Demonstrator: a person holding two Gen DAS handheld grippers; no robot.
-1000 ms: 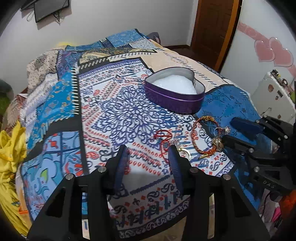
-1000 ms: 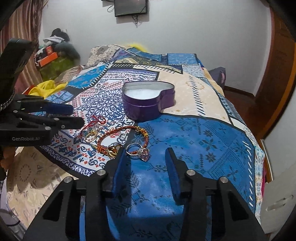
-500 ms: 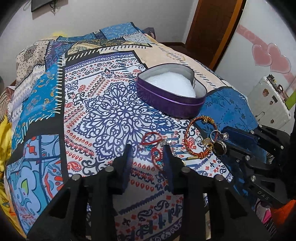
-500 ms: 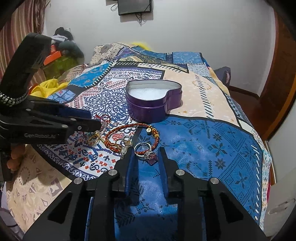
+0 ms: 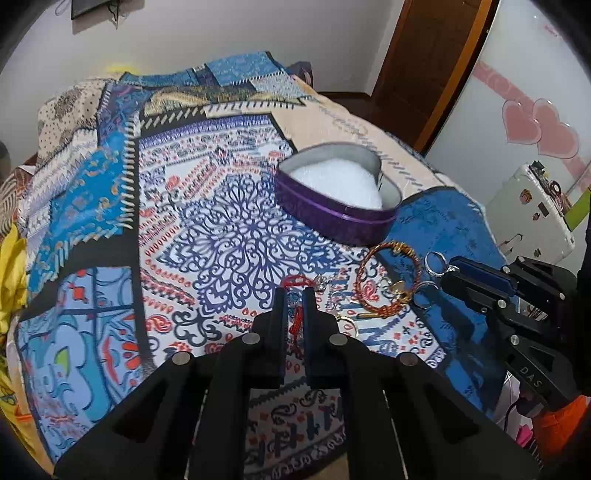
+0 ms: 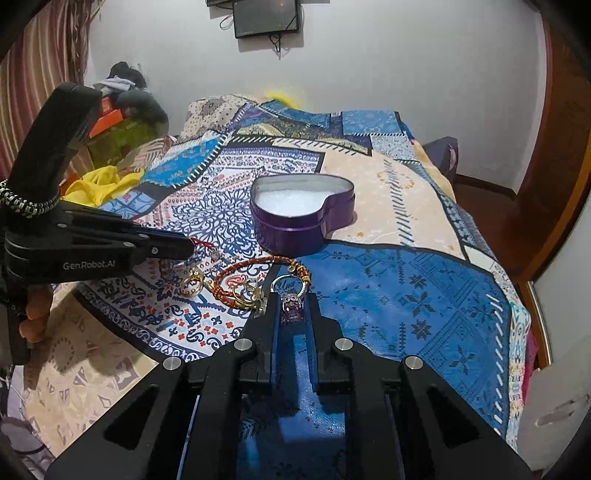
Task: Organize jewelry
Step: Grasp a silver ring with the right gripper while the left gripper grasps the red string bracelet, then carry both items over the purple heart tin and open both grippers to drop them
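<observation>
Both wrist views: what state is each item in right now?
Heart-shaped tin: lid off, white padding inside.
Left hand-held gripper: shut on red cord bracelet.
Right hand-held gripper: shut on purple-stone ring.
Braided bracelet: lying loose on the bedspread.

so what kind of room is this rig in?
Most likely a bedroom: the jewelry lies on a bed under a blue patchwork-print bedspread, a small wall-mounted screen hangs above it, and a brown wooden door stands beside pink heart wall decals.
</observation>
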